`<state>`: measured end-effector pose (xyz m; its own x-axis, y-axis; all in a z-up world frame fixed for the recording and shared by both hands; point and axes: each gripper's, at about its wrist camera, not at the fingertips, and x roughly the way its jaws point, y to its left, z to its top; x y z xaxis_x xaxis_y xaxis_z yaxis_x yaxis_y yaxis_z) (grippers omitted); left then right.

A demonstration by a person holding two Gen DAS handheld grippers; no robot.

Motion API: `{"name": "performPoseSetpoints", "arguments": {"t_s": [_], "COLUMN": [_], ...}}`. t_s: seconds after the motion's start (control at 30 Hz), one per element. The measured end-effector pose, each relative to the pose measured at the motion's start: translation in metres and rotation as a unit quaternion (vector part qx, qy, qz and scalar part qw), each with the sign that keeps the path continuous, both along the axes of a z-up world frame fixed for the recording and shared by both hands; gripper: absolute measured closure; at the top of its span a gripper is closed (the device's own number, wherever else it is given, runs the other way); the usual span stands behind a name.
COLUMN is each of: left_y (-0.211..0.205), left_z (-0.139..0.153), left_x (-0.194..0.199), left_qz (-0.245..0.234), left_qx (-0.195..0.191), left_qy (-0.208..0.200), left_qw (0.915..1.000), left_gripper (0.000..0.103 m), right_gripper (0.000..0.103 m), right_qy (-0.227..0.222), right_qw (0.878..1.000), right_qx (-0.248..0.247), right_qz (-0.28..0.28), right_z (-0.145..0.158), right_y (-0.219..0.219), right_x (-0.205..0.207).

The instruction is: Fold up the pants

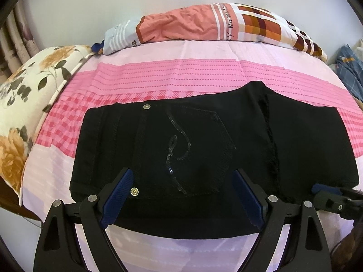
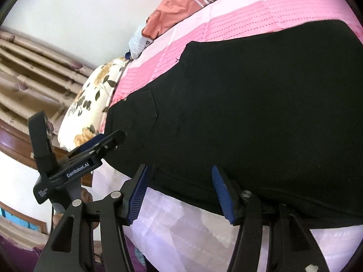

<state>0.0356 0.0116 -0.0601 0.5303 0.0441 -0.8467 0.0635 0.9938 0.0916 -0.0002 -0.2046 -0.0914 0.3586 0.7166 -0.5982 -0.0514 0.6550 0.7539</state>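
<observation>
Black pants (image 1: 204,140) lie folded flat on the pink bed (image 1: 158,74), back pocket with a sequin swirl facing up. My left gripper (image 1: 182,179) is open over the near edge of the pants, its blue pads (image 1: 120,188) on either side of the pocket. In the right wrist view the pants (image 2: 261,113) fill the middle. My right gripper (image 2: 181,181) is open at their near edge. The left gripper (image 2: 106,141) shows at the pants' left edge there, and the right gripper's tip (image 1: 326,191) shows at the far right in the left view.
A floral pillow (image 1: 25,104) lies at the bed's left side. A folded patterned quilt (image 1: 204,25) lies along the white wall at the back. Curtains (image 2: 34,72) hang at the left. Blue checked cloth (image 1: 349,68) lies at the right edge.
</observation>
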Motion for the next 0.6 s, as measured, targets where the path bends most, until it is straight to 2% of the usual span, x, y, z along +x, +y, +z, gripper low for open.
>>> {"name": "performPoseSetpoints", "arguments": {"t_s": [0.13,0.23,0.3,0.4,0.6], "left_y": [0.000,0.000,0.001,0.005,0.024], "left_z": [0.002,0.007,0.009,0.015,0.023], "left_x": [-0.001,-0.002,-0.002,-0.004,-0.007], "left_qz": [-0.001,-0.004,-0.007,-0.010,-0.009], "left_qx": [0.007,0.020,0.026,0.036,0.032], "left_qy": [-0.009,-0.024,-0.032,-0.048,-0.080], "left_qw": [0.9999,0.9995,0.9991,0.9981,0.9962], "left_gripper": [0.014,0.014,0.014,0.014,0.014], "right_gripper": [0.041,0.030,0.018,0.009,0.001], "right_qy": [-0.003,-0.030,-0.047,-0.059,-0.063], "right_qw": [1.000,0.999,0.999,0.998,0.997], "right_qx": [0.017,0.004,-0.005,-0.017,-0.029], "right_qz": [-0.019,-0.015,-0.006,0.005,0.025], "right_z": [-0.003,0.002,0.005,0.008,0.010], "right_y": [-0.004,0.007,0.014,0.021,0.030], "right_x": [-0.003,-0.007,-0.009,-0.009,-0.005]}}
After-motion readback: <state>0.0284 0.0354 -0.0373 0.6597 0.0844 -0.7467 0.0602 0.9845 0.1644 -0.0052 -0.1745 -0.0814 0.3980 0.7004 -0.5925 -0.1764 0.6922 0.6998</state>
